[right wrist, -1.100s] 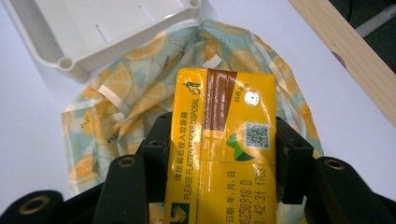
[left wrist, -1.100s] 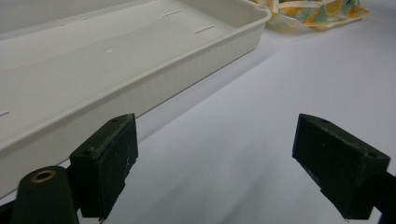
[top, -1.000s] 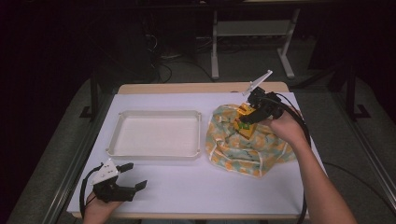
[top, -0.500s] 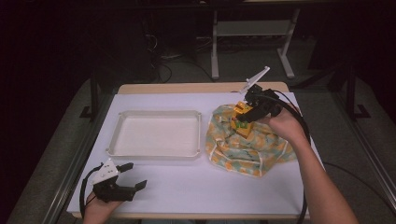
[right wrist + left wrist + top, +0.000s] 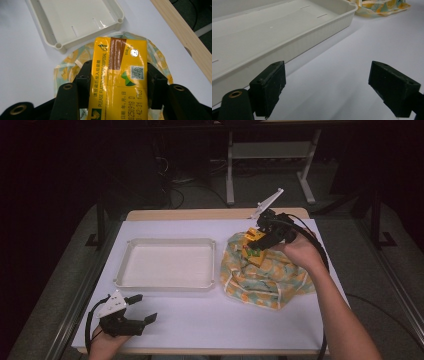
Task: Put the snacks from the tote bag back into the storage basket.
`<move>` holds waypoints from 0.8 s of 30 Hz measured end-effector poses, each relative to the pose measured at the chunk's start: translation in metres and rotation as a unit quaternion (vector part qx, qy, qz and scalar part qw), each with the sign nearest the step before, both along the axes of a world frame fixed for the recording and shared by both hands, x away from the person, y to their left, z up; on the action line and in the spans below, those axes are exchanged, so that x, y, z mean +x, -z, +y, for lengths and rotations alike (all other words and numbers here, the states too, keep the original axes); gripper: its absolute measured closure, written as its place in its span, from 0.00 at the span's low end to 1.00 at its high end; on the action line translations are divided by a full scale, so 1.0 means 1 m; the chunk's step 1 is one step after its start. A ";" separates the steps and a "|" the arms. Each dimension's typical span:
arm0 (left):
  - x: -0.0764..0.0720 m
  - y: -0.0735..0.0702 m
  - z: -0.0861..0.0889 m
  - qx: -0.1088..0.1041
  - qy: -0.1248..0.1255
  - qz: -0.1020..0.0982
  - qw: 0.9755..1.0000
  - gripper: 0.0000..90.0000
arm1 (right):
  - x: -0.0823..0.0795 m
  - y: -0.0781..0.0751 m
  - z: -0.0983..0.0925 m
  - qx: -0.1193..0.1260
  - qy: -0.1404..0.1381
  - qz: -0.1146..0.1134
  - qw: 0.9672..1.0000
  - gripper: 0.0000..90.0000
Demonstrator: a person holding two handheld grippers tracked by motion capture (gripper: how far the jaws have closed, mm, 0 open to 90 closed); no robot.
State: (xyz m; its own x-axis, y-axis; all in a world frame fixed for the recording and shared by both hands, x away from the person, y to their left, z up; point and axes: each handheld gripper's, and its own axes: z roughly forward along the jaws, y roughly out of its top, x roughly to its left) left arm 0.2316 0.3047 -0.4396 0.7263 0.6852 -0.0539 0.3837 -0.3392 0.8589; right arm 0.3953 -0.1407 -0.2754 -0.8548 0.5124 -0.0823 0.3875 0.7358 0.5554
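Lower left of the high view, nearest the camera, the left gripper rests on the white table in a hand, jaws spread wide with nothing between them. In the left gripper view its two black jaws stand well apart over bare table, with the tray just beyond at upper left and a corner of the cloth bag at the top right.

Farther up, in the middle of the high view, the white tray lies empty. Just beside it to the right sits the bag, orange and green patterned and crumpled.

Above the bag, at upper right, the right gripper is clenched on a yellow carton, held clear of the cloth. The right gripper view shows the carton pinched on both sides by the jaws, with the bag beneath it and the tray at the upper left.
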 end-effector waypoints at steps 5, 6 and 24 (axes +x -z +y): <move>0.000 0.000 0.001 0.000 0.001 0.000 1.000 0.16 | 0.000 -0.002 0.008 0.007 -0.010 0.002 1.000 0.55; 0.000 0.000 0.001 0.001 0.002 -0.002 1.000 0.16 | 0.000 -0.003 0.010 0.009 -0.018 0.002 1.000 0.55; 0.001 -0.001 0.001 0.003 0.002 -0.006 1.000 0.16 | 0.004 -0.006 0.054 0.019 -0.085 0.009 0.996 0.55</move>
State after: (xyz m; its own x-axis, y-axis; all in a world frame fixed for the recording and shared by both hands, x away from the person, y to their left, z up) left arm 0.2322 0.3057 -0.4389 0.7292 0.6830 -0.0420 0.3727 -0.3449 0.8614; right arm 0.3988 -0.0866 -0.2697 -0.9304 0.3631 -0.0499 0.2694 0.7698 0.5786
